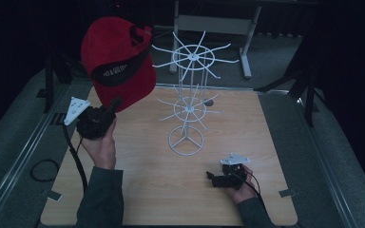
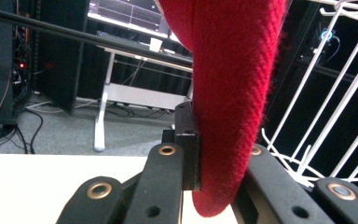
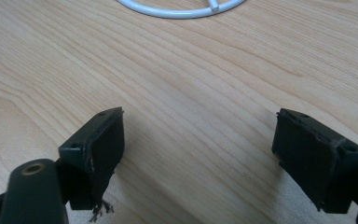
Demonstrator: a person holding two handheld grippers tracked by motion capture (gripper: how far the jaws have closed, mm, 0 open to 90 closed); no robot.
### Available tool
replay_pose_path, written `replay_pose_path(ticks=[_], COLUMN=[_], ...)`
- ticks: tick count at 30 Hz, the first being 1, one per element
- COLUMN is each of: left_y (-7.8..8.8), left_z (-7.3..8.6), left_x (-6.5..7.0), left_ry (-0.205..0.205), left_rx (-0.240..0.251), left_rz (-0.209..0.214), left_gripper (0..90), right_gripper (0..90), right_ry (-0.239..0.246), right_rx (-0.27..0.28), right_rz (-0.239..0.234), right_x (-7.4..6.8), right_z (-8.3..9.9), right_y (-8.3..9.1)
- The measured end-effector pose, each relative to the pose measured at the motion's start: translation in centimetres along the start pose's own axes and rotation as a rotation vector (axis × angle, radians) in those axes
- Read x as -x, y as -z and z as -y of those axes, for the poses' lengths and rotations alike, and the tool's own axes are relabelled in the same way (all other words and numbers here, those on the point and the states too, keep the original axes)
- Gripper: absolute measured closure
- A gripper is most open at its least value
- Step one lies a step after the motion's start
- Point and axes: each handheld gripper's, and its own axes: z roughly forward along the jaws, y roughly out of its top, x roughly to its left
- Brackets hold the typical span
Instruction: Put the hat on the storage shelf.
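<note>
A red cap with a black band is held up above the table's left side, left of a white wire rack with two tiers of hooks. My left gripper is shut on the cap's lower edge; in the left gripper view the red fabric is pinched between the jaws, with the rack's wires at right. My right gripper rests low near the table's front right, open, nothing between its pads. The rack's ring base lies ahead of it.
The wooden table stands on grey floor. A desk frame stands behind the table. A black cable loops on the floor at left. Metal rails run along both sides.
</note>
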Motion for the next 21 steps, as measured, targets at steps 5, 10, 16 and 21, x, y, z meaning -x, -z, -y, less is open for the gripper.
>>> replay_pose_path(ticks=[5,10,16,21], left_y=[0.24,0.35,0.54,0.67], left_z=[-0.28,-0.44,-0.63,-0.78], left_x=[0.33,0.58,0.70,0.98], left_ry=[-0.008,-0.009,-0.008,-0.013], left_rx=[0.009,0.015,0.022,0.028], left_rz=[0.009,0.017,0.030,0.042], left_gripper=[86.2,86.2,86.2,86.2], right_gripper=[16.7,16.7,16.7,16.7], right_ry=[0.000,-0.001,0.000,0.000], right_rx=[0.000,0.000,0.000,0.000], right_rz=[0.000,0.000,0.000,0.000], right_x=[0.00,0.00,0.00,0.00], right_z=[0.00,0.00,0.00,0.00], right_y=[0.00,0.00,0.00,0.00])
